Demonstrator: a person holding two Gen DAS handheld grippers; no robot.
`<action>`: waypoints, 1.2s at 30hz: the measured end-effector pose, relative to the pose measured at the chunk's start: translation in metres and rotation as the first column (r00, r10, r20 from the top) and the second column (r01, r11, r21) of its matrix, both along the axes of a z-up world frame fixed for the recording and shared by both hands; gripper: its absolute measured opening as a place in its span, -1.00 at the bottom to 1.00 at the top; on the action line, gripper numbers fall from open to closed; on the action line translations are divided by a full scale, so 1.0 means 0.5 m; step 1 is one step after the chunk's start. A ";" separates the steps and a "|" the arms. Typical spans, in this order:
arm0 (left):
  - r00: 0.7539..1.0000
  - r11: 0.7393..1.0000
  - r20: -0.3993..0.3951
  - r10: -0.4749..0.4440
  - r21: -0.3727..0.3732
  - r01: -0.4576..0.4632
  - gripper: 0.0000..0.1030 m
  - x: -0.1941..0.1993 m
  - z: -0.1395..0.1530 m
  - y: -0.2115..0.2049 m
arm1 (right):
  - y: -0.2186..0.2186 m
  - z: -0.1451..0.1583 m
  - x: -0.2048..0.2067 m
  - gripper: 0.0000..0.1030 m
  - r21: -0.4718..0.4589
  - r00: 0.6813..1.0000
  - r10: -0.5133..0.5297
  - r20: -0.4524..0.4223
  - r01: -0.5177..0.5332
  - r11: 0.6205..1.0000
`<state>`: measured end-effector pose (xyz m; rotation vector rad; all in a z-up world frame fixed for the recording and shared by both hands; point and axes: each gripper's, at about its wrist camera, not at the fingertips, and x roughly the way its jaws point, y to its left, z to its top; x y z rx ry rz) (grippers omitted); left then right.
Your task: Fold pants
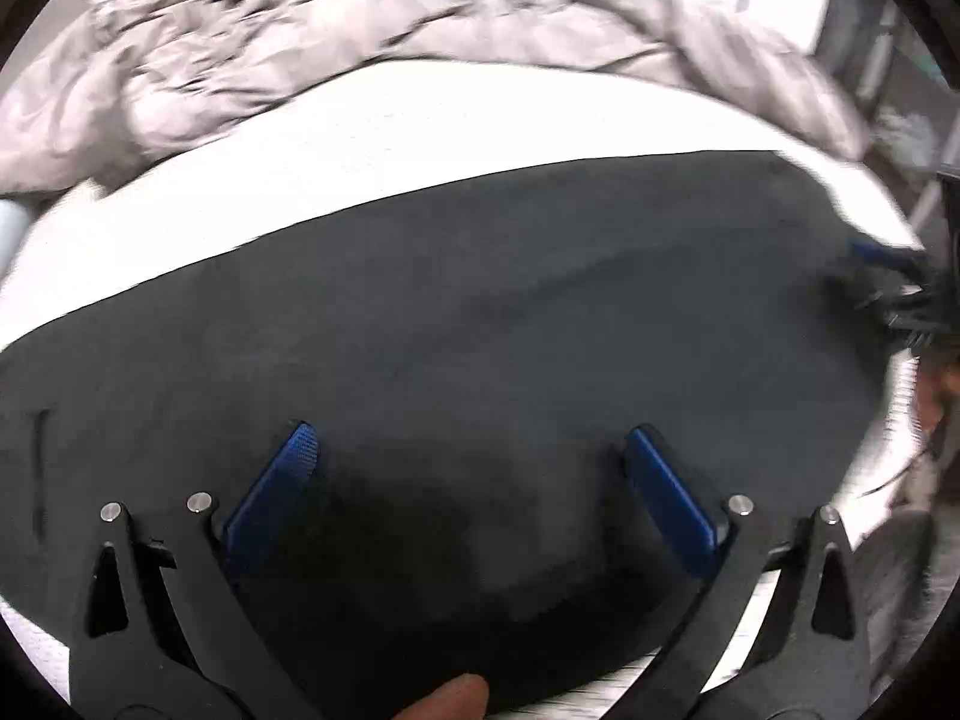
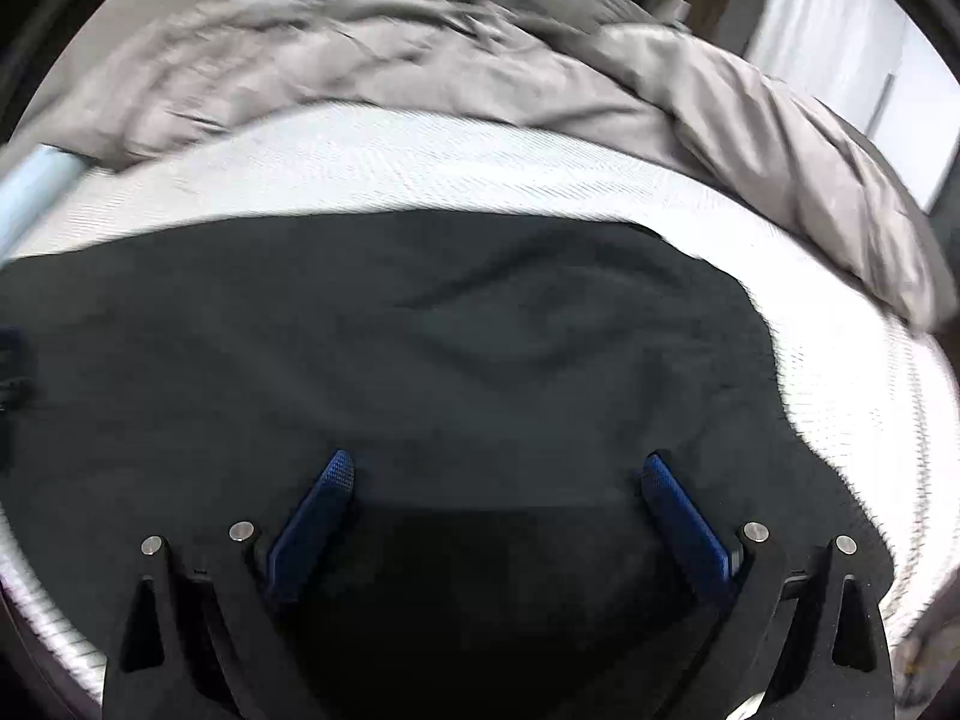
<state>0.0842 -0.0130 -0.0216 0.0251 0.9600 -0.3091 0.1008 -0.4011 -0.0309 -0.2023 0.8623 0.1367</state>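
Dark pants (image 1: 480,312) lie spread flat on a white mattress (image 1: 372,138). They fill most of the right wrist view too (image 2: 420,348), with soft wrinkles near the middle. My left gripper (image 1: 471,441) is open, its blue pads wide apart just above the dark cloth, holding nothing. My right gripper (image 2: 498,468) is also open over the pants, empty. The right gripper shows blurred at the right edge of the left wrist view (image 1: 894,288). A fingertip (image 1: 450,699) shows at the bottom of the left wrist view.
A rumpled grey duvet (image 1: 300,42) is heaped along the far side of the mattress (image 2: 420,144), also in the right wrist view (image 2: 480,60). A pale blue tube (image 2: 36,180) lies at the left edge. The mattress edge curves down at the right (image 2: 870,372).
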 end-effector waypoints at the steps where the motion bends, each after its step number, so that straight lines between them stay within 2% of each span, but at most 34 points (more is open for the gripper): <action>1: 1.000 0.999 -0.003 -0.030 -0.015 0.030 0.98 -0.002 0.001 -0.017 | 0.031 0.006 -0.012 0.92 0.026 0.998 0.061 0.003 -0.061 0.998; 3: 0.991 0.991 -0.024 -0.129 -0.026 0.128 0.98 -0.009 -0.005 -0.081 | 0.092 0.000 -0.025 0.92 0.044 0.988 0.155 -0.017 -0.155 0.987; 5: 0.982 0.983 -0.042 -0.183 -0.003 0.183 0.98 -0.017 -0.019 -0.127 | 0.142 -0.022 -0.031 0.92 0.070 0.972 0.231 -0.052 -0.227 0.971; 6: 0.973 0.973 -0.052 -0.223 0.045 0.225 0.99 -0.025 -0.030 -0.147 | 0.154 -0.037 -0.026 0.92 0.054 0.965 0.252 -0.076 -0.248 0.967; 7: 0.969 0.965 -0.049 -0.241 0.092 0.244 0.99 -0.031 -0.038 -0.151 | 0.163 -0.055 -0.032 0.92 -0.007 0.961 0.258 -0.095 -0.260 0.966; 8: 0.967 0.960 -0.046 -0.250 0.122 0.253 0.99 -0.036 -0.042 -0.143 | 0.157 -0.062 -0.040 0.92 -0.025 0.959 0.269 -0.091 -0.273 0.962; 9: 0.968 0.962 -0.051 -0.245 0.114 0.250 1.00 -0.039 -0.042 -0.117 | 0.134 -0.060 -0.045 0.92 -0.015 0.958 0.273 -0.086 -0.275 0.961; 12: 0.984 0.982 -0.055 -0.172 0.071 0.176 1.00 -0.045 -0.034 -0.008 | 0.043 -0.043 -0.054 0.92 -0.052 0.987 0.154 -0.040 -0.156 0.986; 14: 0.994 0.992 -0.048 -0.101 0.065 0.104 1.00 -0.019 -0.037 0.087 | -0.072 -0.035 -0.047 0.92 -0.075 1.000 -0.014 0.019 0.015 0.997; 15: 0.998 0.997 -0.045 -0.046 0.055 0.049 1.00 -0.021 -0.036 0.134 | -0.107 -0.033 -0.045 0.92 -0.087 0.996 -0.077 0.046 0.081 0.993; 16: 0.999 0.999 -0.049 -0.002 0.048 0.004 1.00 -0.016 -0.039 0.169 | -0.153 -0.029 -0.046 0.84 0.006 0.995 -0.081 0.054 0.081 0.997; 17: 0.997 0.998 -0.058 0.054 0.040 -0.052 0.99 -0.014 -0.045 0.212 | -0.164 -0.027 -0.048 0.84 0.038 0.995 -0.076 0.060 0.074 0.997; 18: 0.995 0.997 -0.058 0.077 0.034 -0.075 0.99 -0.015 -0.047 0.231 | -0.154 -0.025 -0.047 0.84 0.021 0.995 -0.074 0.066 0.073 0.997; 19: 0.995 0.996 -0.057 0.081 0.037 -0.079 0.99 -0.007 -0.048 0.243 | -0.134 -0.022 -0.047 0.85 -0.043 0.994 -0.078 0.081 0.081 0.996; 20: 0.995 0.995 -0.050 0.085 0.053 -0.082 0.99 -0.010 -0.043 0.243 | -0.104 -0.018 -0.054 0.86 -0.100 0.994 -0.067 0.091 0.076 0.992; 21: 0.995 0.993 -0.040 0.093 0.073 -0.090 0.98 -0.018 -0.033 0.236 | -0.069 -0.012 -0.067 0.86 -0.119 0.995 -0.042 0.095 0.053 0.991; 25: 1.000 0.999 0.024 0.001 0.036 -0.002 0.98 -0.001 0.016 0.168 | 0.056 0.006 -0.038 0.86 -0.029 0.996 0.079 0.044 -0.078 0.997; 27: 1.000 0.998 -0.003 -0.017 0.053 0.017 0.98 0.044 0.013 0.123 | 0.118 0.006 -0.013 0.86 -0.043 0.992 0.126 0.026 -0.124 0.991; 29: 0.998 0.998 -0.036 -0.049 0.026 0.050 0.98 0.089 0.003 0.084 | 0.206 0.000 0.027 0.86 -0.051 0.979 0.204 -0.018 -0.205 0.977; 31: 0.992 0.995 -0.115 -0.061 0.075 0.070 0.98 0.134 -0.039 0.072 | 0.258 -0.020 0.045 0.86 -0.049 0.961 0.271 -0.059 -0.274 0.960; 32: 0.992 0.993 -0.123 -0.040 0.102 0.053 0.98 0.137 -0.050 0.084 | 0.257 -0.034 0.058 0.86 -0.087 0.963 0.260 -0.072 -0.266 0.960; 33: 0.993 0.995 -0.116 -0.033 0.093 0.044 0.98 0.134 -0.048 0.106 | 0.238 -0.057 0.087 0.86 -0.181 0.977 0.198 -0.074 -0.208 0.961; 34: 0.994 0.995 -0.111 -0.022 0.096 0.033 0.98 0.133 -0.043 0.122 | 0.198 -0.069 0.114 0.86 -0.201 0.988 0.140 -0.067 -0.151 0.968; 36: 0.994 0.991 -0.096 0.056 0.127 -0.043 0.98 0.122 -0.037 0.187 | 0.089 -0.059 0.141 0.90 -0.165 0.998 -0.028 -0.053 0.019 0.986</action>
